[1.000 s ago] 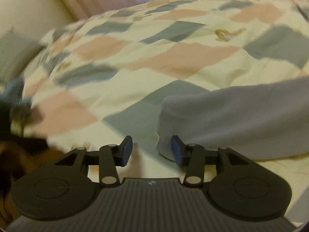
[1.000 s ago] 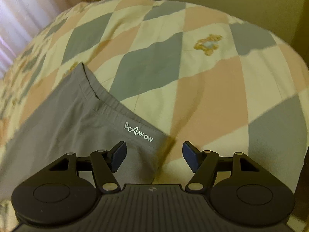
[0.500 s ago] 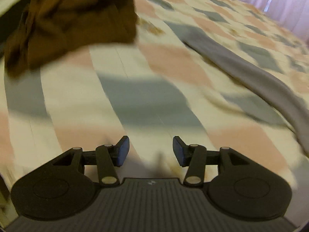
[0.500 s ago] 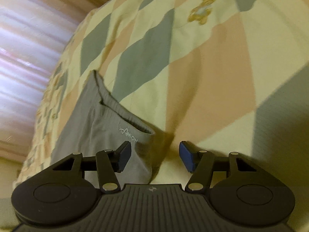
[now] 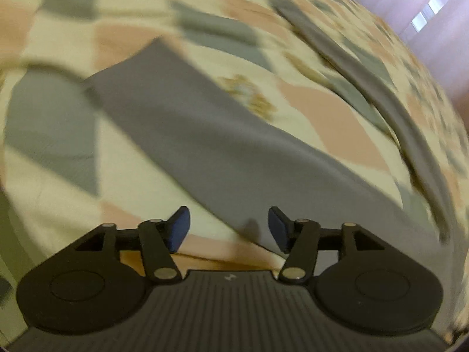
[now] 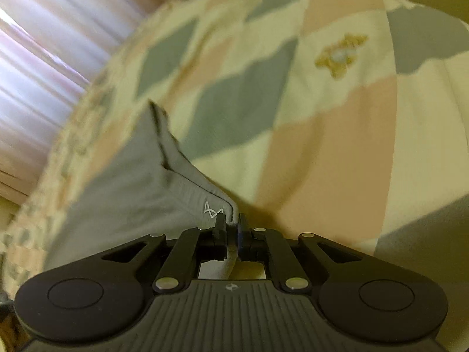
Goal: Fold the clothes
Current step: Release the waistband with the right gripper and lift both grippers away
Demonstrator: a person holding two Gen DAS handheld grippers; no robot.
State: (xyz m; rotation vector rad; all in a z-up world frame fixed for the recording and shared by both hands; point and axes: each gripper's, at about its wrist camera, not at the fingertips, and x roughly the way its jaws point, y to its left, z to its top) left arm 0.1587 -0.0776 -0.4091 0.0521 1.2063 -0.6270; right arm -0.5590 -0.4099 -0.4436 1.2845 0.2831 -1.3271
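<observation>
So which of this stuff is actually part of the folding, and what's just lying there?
Part of the job:
- grey trousers
- right gripper, shut on their waistband
- left gripper, open over a trouser leg

Just there:
- checked quilt
- curtain

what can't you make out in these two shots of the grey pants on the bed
- Left wrist view: the far pant leg and quilt pattern are smeared by motion blur.
- Left wrist view: a brown thing at the top edge is cut off.
- Right wrist view: the logo wording is hidden behind the shut right tool.
</observation>
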